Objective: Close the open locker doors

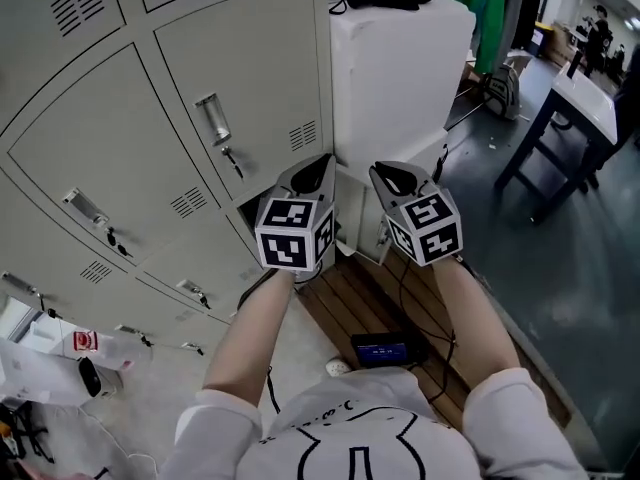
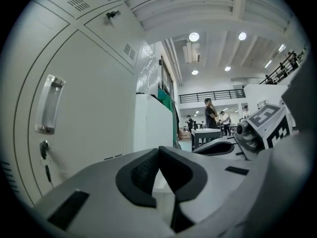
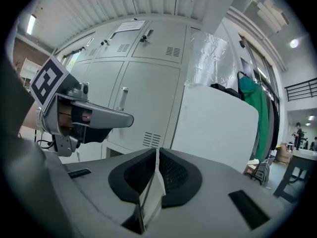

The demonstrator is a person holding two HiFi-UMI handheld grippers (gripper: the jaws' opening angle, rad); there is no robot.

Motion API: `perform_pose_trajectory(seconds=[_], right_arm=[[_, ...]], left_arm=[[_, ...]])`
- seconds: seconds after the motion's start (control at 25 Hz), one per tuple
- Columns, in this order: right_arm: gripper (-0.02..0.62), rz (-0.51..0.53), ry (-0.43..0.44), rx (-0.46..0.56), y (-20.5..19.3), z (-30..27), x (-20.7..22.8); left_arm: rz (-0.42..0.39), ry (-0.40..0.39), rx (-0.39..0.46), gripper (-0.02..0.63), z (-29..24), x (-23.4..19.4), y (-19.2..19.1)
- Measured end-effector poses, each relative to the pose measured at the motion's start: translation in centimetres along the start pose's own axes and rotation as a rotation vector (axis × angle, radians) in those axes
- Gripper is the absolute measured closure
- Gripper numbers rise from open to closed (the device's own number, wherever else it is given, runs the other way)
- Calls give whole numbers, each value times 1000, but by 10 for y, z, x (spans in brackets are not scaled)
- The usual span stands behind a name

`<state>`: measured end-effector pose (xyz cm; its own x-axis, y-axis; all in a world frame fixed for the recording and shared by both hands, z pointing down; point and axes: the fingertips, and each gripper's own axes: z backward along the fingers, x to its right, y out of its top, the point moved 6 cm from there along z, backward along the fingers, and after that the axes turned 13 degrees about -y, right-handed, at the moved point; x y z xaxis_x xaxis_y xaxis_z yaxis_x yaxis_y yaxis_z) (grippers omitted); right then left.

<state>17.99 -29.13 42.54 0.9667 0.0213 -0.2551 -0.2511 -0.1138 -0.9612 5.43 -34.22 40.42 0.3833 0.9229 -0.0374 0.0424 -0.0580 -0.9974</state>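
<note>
Left gripper: ribbed jaws closed, empty; right gripper: jaws pinch thin pale sheet.

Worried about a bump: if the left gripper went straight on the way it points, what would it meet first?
Most likely the white box beside the lockers, which stands right beyond the left gripper's closed jaw tips. How far off it is, the picture does not tell.

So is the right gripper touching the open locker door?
Touching. The right gripper view shows the right gripper with both pads closed on the thin edge of the open locker door, no gap on either side.
</note>
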Motion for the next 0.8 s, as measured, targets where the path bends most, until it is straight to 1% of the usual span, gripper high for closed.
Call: perform_pose_trajectory(seconds=[0.12,0.32,0.44,0.6,0.8], right_arm=[[552,8,3,-71,-32,-3,10],[545,31,15,-180,-83,-5,21],[525,26,7,-231,-108,-5,28],[499,12,-15,-287,-133,-7,36],[485,14,-18,-358,-153,-18,44]], left_arm=[[32,-3,-28,581,-16,2,-21],[67,5,-105,582,-32,5,-59],[92,8,-137,582,-39,7,-77],[97,8,-166,581,-44,9,-91],[114,7,-193,581,-50,7,-96]])
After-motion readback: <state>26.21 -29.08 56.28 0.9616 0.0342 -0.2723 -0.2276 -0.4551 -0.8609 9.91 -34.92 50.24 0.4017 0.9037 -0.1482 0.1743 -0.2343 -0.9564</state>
